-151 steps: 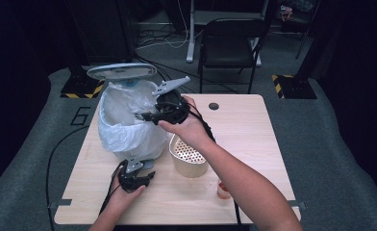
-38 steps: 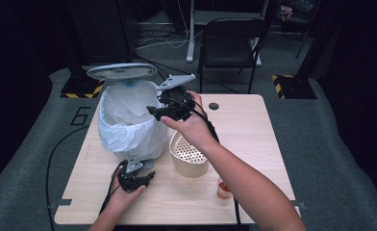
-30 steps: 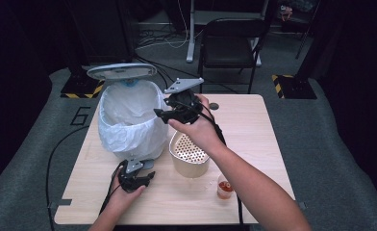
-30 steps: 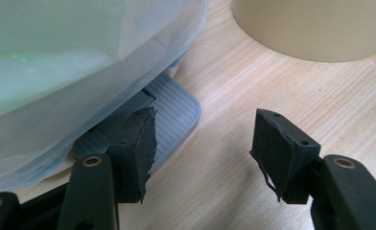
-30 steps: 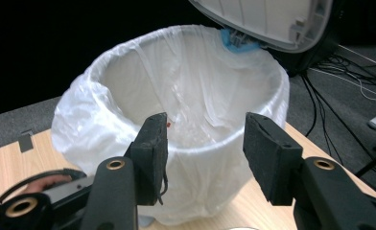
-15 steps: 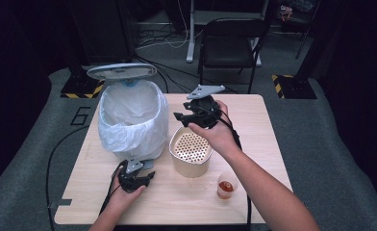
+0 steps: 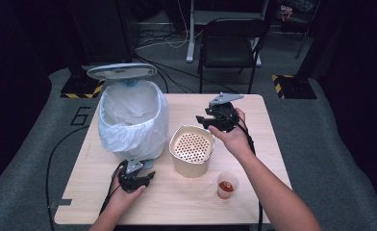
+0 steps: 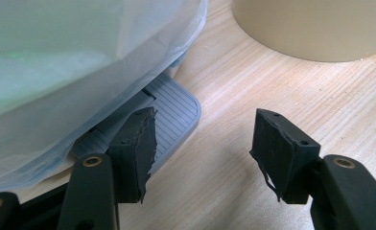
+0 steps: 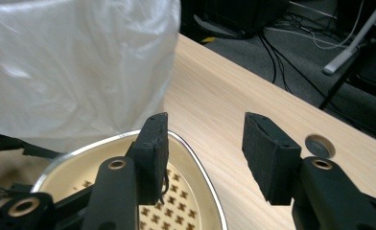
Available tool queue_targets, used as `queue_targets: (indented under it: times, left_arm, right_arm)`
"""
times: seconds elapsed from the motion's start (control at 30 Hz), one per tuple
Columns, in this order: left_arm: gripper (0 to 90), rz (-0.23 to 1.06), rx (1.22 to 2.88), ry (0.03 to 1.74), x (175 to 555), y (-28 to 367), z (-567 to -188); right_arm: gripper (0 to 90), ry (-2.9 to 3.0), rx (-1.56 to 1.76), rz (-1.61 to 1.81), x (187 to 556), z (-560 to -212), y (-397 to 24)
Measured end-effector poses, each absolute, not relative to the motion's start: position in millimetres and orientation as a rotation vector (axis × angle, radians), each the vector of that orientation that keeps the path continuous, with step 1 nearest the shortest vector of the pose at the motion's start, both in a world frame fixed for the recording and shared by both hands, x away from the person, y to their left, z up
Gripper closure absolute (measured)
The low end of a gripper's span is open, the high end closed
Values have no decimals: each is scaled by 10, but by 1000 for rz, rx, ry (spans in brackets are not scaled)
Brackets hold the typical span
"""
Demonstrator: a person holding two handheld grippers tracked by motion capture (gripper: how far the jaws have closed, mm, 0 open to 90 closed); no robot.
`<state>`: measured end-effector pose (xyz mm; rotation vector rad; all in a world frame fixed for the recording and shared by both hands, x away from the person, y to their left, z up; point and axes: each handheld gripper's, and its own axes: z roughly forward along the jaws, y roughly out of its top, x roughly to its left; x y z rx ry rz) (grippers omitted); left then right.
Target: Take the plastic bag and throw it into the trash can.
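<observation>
Step in hand: reaching with the right gripper point(image 7: 210, 120) for the beige canister point(image 7: 192, 149), while pressing the pedal point(image 8: 174, 115) of the bin point(image 7: 133, 120) with the left gripper point(image 7: 137, 175), judging by the raised lid point(image 7: 121, 71).
Right claw: apart, nothing between the pads, hovering just above the canister's far rim point(image 9: 195, 167).
Left claw: apart too, gripping nothing; one pad lying on the ribbed pedal, the other over bare table point(image 7: 273, 144).
Where the canister is: upright on the table, just beside the bin, between the two hands; a small cup point(image 7: 226, 185) near it on the person's side.
Doing it well: straddle the canister wall, one pad inside the rim, one outside; sink low enough to get full pad contact before closing. Close firmly, since a smooth wall probably slips. Keep weight on the pedal throughout, or risk the lid dropping. Lift straight up before swinging over, clear of the liner point(image 9: 71, 62).
Canister: rounded-triangle outline, matte cream wall, thin metal-bright lip, perforated insert sunk inside.
Bin liner: thin, translucent white film, crinkled, folded loosely over the rim and draping towards the pedal.
Pedal: grey plastic, fine parallel ridges, rounded corners.
Pads: black, rubbery, edges frayed and torn.
Table: pale wood grain, flat.
Cup: clear plastic, something reddish-brown inside.
</observation>
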<state>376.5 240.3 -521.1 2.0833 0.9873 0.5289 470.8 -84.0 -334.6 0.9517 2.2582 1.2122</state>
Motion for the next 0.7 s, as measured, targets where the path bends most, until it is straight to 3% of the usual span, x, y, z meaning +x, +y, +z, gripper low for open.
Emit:
queue_targets:
  times: [0.7]
  left_arm:
    - [410,532,2076,987,3762,2401,-5217]
  right_arm:
    - [597,2315,1020,1177,4848,-3987,-1123]
